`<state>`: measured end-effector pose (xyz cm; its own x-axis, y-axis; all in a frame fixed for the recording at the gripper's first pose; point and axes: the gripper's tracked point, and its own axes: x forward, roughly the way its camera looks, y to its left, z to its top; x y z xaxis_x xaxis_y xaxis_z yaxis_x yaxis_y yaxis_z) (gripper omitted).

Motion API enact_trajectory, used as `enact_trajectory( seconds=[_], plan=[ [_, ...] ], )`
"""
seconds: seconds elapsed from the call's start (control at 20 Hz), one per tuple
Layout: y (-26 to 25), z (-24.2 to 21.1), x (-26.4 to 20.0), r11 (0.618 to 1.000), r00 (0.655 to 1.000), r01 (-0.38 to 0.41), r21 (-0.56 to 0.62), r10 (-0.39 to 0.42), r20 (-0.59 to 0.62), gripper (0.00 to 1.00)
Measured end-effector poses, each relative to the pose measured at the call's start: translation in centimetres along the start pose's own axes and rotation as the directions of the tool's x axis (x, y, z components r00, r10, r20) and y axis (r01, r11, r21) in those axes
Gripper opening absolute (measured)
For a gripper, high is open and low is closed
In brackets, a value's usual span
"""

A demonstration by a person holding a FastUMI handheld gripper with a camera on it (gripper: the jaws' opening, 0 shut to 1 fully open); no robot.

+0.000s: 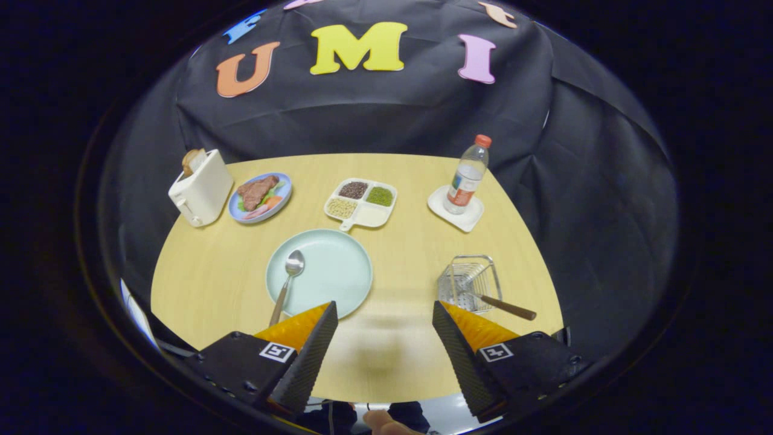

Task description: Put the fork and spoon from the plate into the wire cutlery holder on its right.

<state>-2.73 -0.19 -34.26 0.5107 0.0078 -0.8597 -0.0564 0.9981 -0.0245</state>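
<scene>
Your gripper (383, 317) hangs with fingers wide apart, gripping nothing. Just ahead of your left finger, the spoon (288, 279) lies on the plate (338, 272). Just beyond your right finger, the wire cutlery holder (468, 281) has a brown-handled utensil (504, 307) leaning out.

Bare counter (386, 338) between the spread, empty tongs (384, 323), plate (338, 272) ahead left, wire cutlery holder (470, 281) ahead right, open lane between them

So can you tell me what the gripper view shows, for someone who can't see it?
The gripper hovers open over a round wooden table, its fingers empty and apart. A spoon lies on the pale green plate just ahead; to the right, a wooden-handled utensil already sits in the wire cutlery holder.
</scene>
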Motion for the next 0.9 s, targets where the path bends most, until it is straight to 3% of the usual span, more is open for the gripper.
enact_trajectory(
  seconds=[0.35, 0.9],
  plan=[
    [5.7, -2.1, 1.9, 0.999, 0.997, -0.016, -0.032, 0.013, -0.074, 0.95],
    [13.2, -6.7, 5.6, 0.999, 0.969, -0.029, 0.015, 0.032, -0.246, 0.95]
  ],
)
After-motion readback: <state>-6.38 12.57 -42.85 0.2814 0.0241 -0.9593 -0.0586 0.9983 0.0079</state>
